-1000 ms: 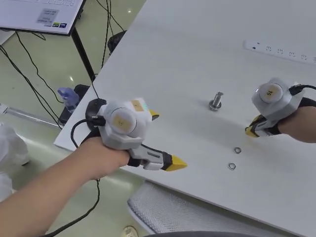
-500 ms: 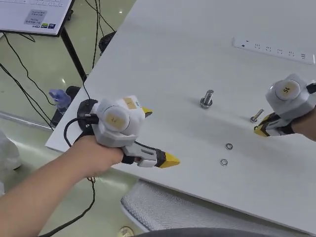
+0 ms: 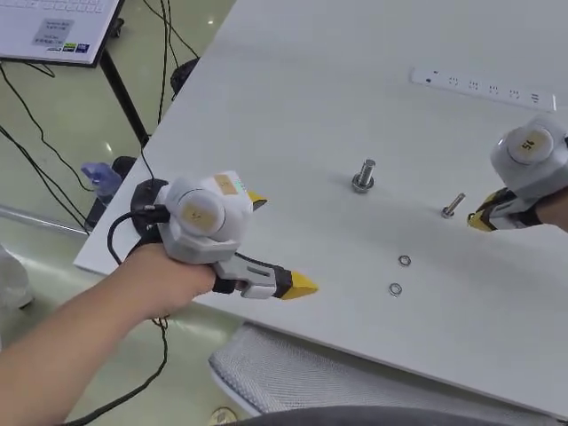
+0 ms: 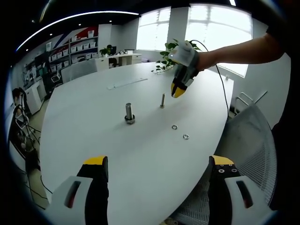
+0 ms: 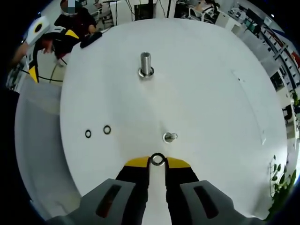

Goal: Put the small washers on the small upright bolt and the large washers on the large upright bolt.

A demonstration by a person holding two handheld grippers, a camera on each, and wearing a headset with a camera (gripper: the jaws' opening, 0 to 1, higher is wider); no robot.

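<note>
Right gripper [image 5: 158, 163] pinches 1 washer [image 5: 158, 159] beside small bolt [image 5: 169, 137]; left gripper [image 4: 158, 161], jaws wide, at desk [image 3: 293, 106] edge.

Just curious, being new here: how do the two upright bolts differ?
The large bolt is clearly thicker than the small bolt. The small bolt stands just ahead of the right gripper, which holds a washer; the large bolt stands farther off. Both are grey metal, upright on the white table.

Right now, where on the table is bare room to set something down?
Bare: the stretch between the large bolt and the power strip, and between that bolt and the left gripper. Crowded: around the small bolt, the loose washers and the right gripper.
</note>
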